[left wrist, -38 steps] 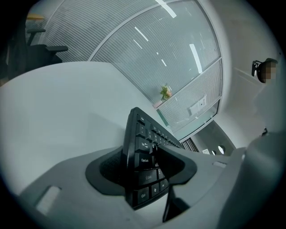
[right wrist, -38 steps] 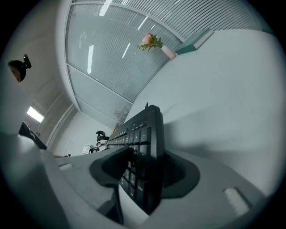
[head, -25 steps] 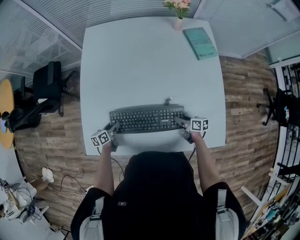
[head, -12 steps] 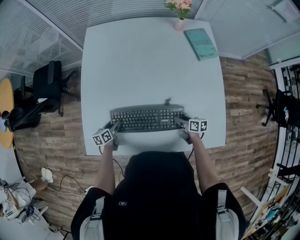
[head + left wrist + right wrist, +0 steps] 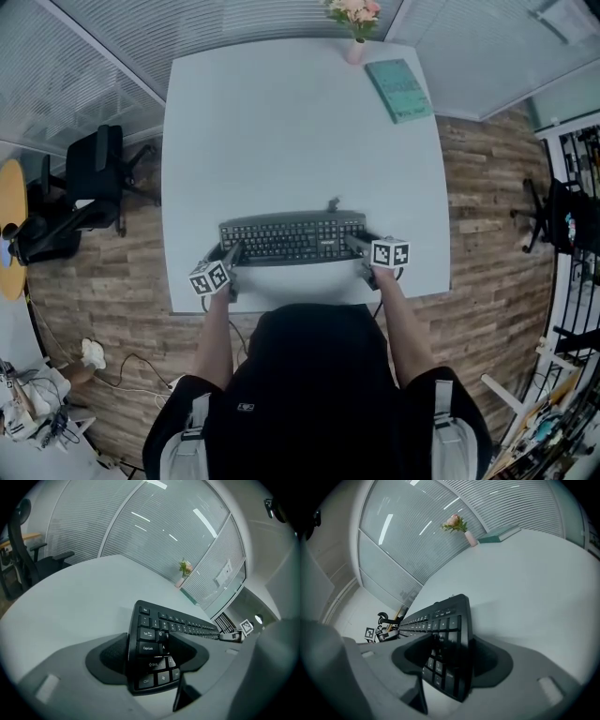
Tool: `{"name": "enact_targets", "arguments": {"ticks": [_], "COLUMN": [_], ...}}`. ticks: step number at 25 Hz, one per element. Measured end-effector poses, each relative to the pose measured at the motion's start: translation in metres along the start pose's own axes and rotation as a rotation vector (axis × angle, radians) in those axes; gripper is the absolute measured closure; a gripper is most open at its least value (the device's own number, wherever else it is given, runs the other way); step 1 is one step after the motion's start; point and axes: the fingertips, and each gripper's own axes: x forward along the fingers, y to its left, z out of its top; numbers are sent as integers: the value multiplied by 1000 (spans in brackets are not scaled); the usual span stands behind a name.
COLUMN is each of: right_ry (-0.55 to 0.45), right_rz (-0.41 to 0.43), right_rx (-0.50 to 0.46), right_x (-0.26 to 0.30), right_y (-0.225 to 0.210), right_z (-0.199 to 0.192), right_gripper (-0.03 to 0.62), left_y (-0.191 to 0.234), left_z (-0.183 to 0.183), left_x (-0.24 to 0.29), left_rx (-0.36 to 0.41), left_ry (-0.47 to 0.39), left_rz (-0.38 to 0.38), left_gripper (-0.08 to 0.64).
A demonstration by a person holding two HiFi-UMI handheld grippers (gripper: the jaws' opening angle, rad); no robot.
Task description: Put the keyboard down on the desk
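On a pale worktop (image 5: 281, 122) in a glass-walled office, flat near the front edge: the black keyboard (image 5: 292, 237). At its two ends, left gripper (image 5: 231, 255) and right gripper (image 5: 356, 246), jaws just opening wide, a keyboard end between each pair but not pinched. Looks set down and released. Left to do: backing both grippers clear of the ends.

A: Keyboard (image 5: 292, 238), where's it at?
B: Black, full-size, keys up. Lies flat on the white surface (image 5: 300, 131), near the front edge, approx centred.
A: Orientation?
B: Long side parallel w/ the front edge, Esc/Caps Lock end at left. Cable stub at the rear edge, right of middle.
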Motion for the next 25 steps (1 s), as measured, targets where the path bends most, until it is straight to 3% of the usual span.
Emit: {"name": "enact_targets", "arguments": {"ticks": [6,10,14,25], "right_ry": [-11,-18,-21,-131], "right_rz": [-56,-156,-169,-106], "right_rx": [-40,-157,-182,-76], "right_x": [0,-4,-5,-21], "right_y": [-1,0,3,-2], "right_z": [-2,6,6,16], "right_gripper": [336,304,304,304], "left_y": [1,0,0,-1], "left_z": [-1,3,4,19], "left_x": [-1,-1,-3,-24], "left_rx": [36,87,107,116], "left_ry": [7,-4,-8,-90], "left_rz": [27,48,50,55], "left_gripper": [291,291,291,293]}}
